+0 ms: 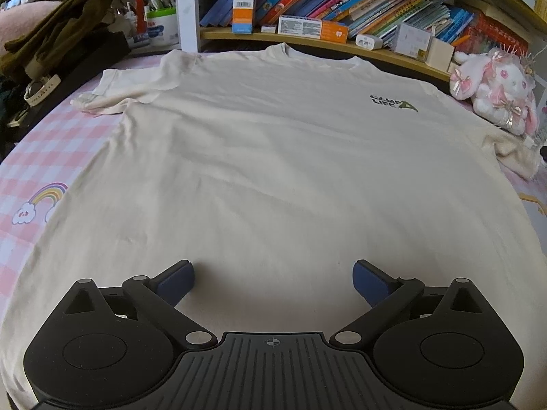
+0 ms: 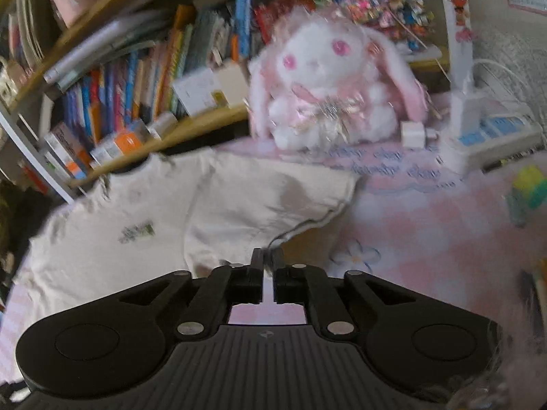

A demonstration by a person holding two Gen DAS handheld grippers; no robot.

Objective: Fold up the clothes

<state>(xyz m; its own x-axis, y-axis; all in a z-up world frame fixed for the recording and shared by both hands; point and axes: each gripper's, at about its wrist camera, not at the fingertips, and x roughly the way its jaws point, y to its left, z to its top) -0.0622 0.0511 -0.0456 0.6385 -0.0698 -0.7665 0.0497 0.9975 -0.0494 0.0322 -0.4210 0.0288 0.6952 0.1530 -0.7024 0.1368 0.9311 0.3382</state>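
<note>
I'm seeing the shirt point(image 1: 273, 157) lying spread flat, chest up, on the pink bed point(image 1: 41, 157), no fold showing. My left tongs point(image 1: 273, 282) are hovering wide open over its hem; my right tongs point(image 2: 268, 261) are pinching its sleeve point(image 2: 266, 201) edge, jaws closed.

T-shirt point(image 1: 259, 157) hem behind the left gripper point(image 1: 273, 278); right view's logo point(image 2: 136, 231) an unreadable blur.

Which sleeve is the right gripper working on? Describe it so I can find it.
Start at the cream T-shirt spread on the pink checked bedcover. Follow it to the sleeve below the plush rabbit. Unlike the far sleeve, its hem meets the right gripper.
</note>
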